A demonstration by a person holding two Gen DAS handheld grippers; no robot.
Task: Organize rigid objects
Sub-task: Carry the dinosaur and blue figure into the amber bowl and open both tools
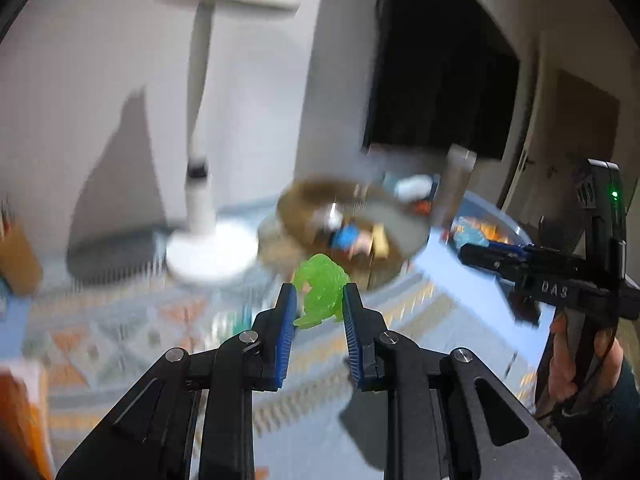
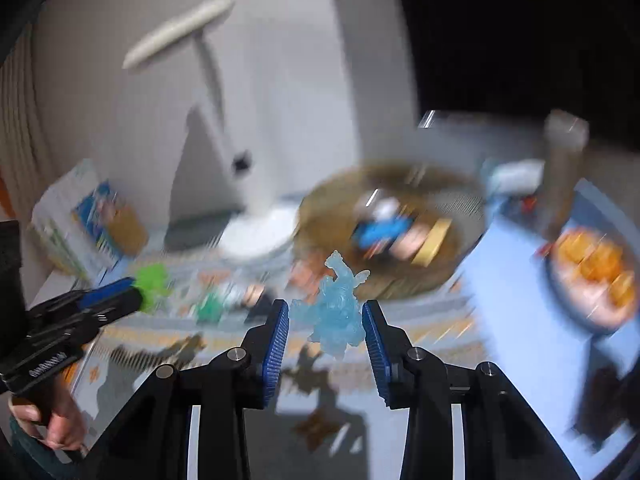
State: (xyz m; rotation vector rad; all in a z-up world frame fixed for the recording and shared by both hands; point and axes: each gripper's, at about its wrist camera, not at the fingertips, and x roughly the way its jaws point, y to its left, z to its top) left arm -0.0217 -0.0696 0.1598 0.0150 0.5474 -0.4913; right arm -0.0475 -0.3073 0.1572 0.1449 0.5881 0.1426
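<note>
A translucent green figurine (image 1: 320,290) and a pale blue figurine (image 2: 336,308) (both spiky) sit clamped aloft.

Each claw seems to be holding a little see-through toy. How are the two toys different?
The green toy is bright lime; the blue toy is pale icy blue. The green one sits in the left gripper, the blue one in the right gripper. The green looks rounded and hunched; the blue looks spikier, with limbs sticking out. Both are small translucent plastic figures held above the patterned cloth.
</note>
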